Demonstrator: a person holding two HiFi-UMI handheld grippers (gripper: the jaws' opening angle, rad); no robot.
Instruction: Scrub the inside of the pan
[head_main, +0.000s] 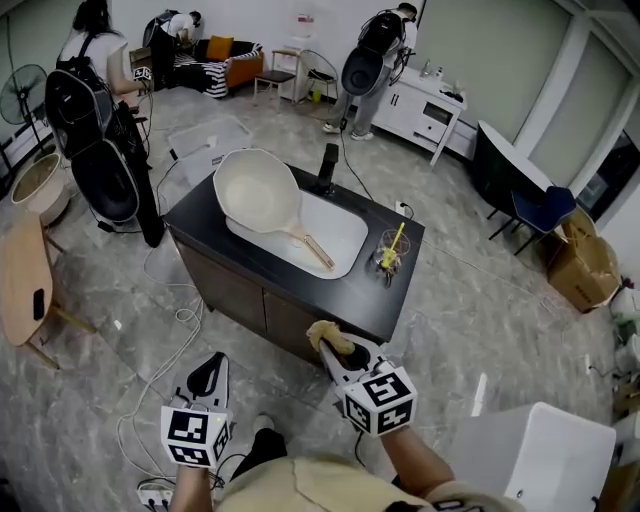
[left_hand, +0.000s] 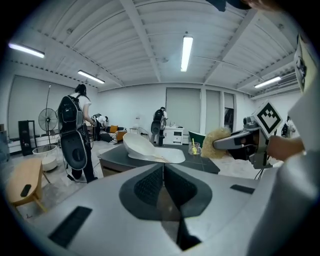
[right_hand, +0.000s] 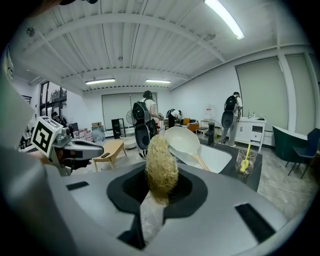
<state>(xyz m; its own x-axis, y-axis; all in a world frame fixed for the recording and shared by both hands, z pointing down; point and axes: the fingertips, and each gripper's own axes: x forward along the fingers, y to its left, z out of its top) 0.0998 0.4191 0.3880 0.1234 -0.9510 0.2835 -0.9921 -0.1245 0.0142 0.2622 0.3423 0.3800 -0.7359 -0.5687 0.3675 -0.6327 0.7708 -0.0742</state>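
Scrubber (right_hand: 161, 166) loaded and ready: the right gripper (right_hand: 160, 186) has its jaws clamped on the lower part of that straw-coloured wad, and the bushy top stands up past the tips. The left gripper (left_hand: 163, 168) has its jaws pressed together with nothing between them, and it hangs lower and further back than its partner. Now the target: the pan (head_main: 258, 192), white, lies straight ahead of both sets of jaws and well apart from them. It is tipped across the far end of the sink (head_main: 347, 240), its bowl is open to view, and its handle (head_main: 316, 250) slants back toward the right jaws. The counter (head_main: 395, 295) has its near edge just ahead of the right tips, and a glass (head_main: 389, 250) stands ahead of them, off to their right. So this looks like the approach, with no scrubbing contact yet. The next move, I'd judge, takes the right jaws forward over the counter edge and down until the wad meets the bowl's inner surface. A tipped pan may well rock under pressure. If so, the left jaws should open and take the handle to steady it.
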